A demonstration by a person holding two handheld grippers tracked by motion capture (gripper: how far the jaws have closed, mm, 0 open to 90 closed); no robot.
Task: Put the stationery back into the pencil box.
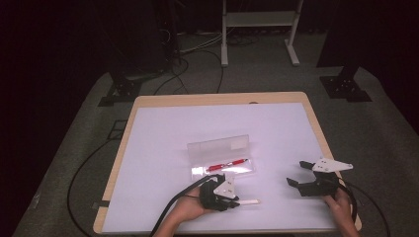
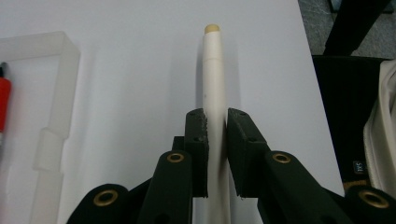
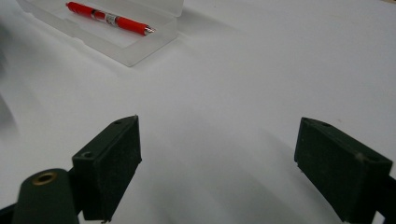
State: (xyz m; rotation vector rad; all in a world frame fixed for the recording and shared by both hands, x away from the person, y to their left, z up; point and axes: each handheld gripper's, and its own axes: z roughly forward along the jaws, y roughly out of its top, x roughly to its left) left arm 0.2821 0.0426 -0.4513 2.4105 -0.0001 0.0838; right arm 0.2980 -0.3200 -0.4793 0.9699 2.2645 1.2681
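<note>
Two pens are sitting on one white-topped table (image 1: 163, 128), one red pen (image 1: 226, 165) lying in one clear plastic case (image 1: 221, 147) and one white pen (image 1: 248, 202) lying beside it, while two handheld grippers are working nearby.

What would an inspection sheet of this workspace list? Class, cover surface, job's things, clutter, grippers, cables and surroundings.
Surface: white table top with a wooden edge.
Job's things: white pen between the jaws of the left hand-held gripper; open clear pencil case holding a red pen.
Clutter: nothing seen.
Grippers: left hand-held gripper shut on the white pen; right hand-held gripper open, holding nothing, over bare table.
Cables: black cable trailing from the left hand-held gripper; more on the floor.
Surroundings: dark room, grey floor, white stand behind the table.
</note>
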